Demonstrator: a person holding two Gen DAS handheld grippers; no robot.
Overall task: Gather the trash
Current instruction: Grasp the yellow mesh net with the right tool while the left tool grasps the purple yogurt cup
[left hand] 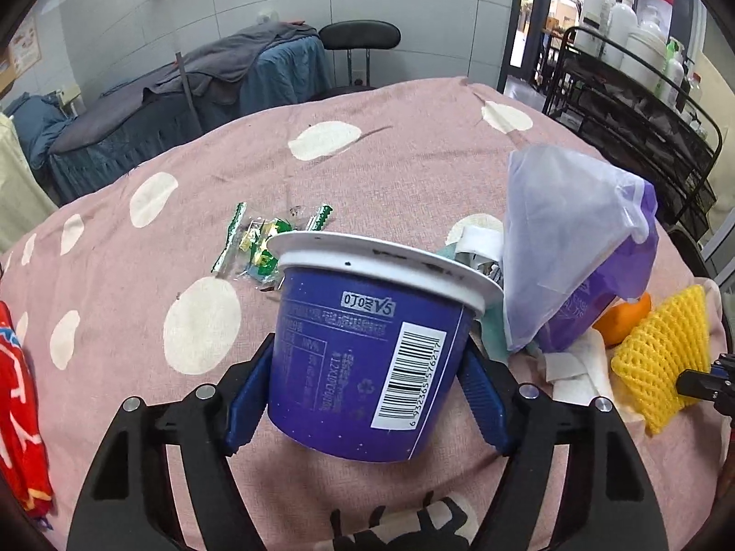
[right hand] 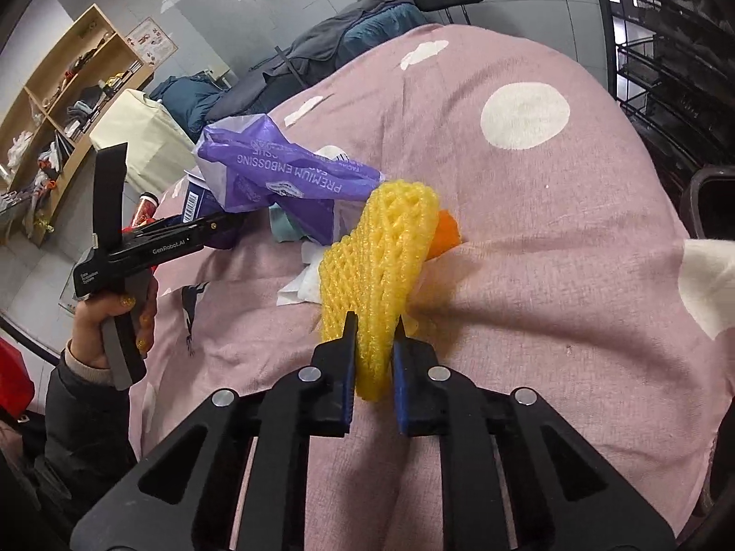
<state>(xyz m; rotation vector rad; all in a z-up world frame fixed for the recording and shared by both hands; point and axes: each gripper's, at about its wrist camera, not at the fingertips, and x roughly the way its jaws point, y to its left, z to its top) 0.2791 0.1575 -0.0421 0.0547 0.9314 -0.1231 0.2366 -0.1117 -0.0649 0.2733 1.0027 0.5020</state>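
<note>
My left gripper (left hand: pixel 367 367) is shut on a blue paper cup (left hand: pixel 367 358) with a white rim and a barcode, held tilted just above the pink spotted cloth (left hand: pixel 138 275). My right gripper (right hand: pixel 374 335) is shut on a yellow foam fruit net (right hand: pixel 381 266), which also shows in the left wrist view (left hand: pixel 661 353). A purple tissue wrapper (right hand: pixel 285 170) lies behind the net, and it also shows in the left wrist view (left hand: pixel 579 248). An orange piece (right hand: pixel 448 232), white tissue (right hand: pixel 305 282) and green candy wrappers (left hand: pixel 257 243) lie on the cloth.
A red packet (left hand: pixel 18 413) lies at the cloth's left edge. A black wire rack (left hand: pixel 643 105) with white bottles stands at the right. A black chair (left hand: pixel 358 36) and a covered bed (left hand: pixel 193 92) stand behind. A wooden shelf (right hand: pixel 69 105) is at the far left.
</note>
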